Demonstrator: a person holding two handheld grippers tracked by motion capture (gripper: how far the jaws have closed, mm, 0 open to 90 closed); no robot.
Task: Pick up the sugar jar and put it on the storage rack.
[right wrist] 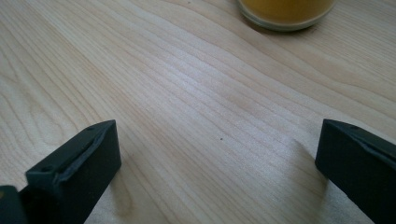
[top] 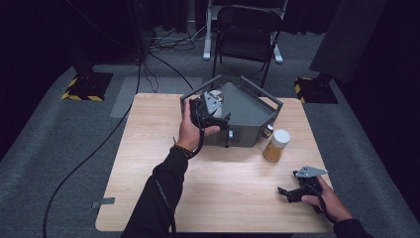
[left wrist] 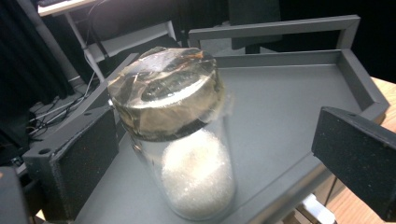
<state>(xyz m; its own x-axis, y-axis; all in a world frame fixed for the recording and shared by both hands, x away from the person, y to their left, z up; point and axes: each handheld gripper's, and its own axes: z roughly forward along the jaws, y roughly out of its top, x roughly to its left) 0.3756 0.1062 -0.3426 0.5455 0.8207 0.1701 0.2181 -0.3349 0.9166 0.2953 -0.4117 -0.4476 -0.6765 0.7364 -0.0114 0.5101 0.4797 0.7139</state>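
Left gripper [left wrist: 205,154] spread wide around a clear jar [left wrist: 187,140] on the grey tray [left wrist: 299,98]; the right one idles on the table

The jar stands upright near the tray's left rim, white grains in its lower half and a dull metallic lid on top; the left jaws stand on either side of it, apart from the glass. The right gripper [top: 292,191] rests low at the near right corner of the wooden table [top: 148,163], jaws released and wide over bare wood. An orange jar [top: 276,145] with a white cap stands just beside the tray's right corner
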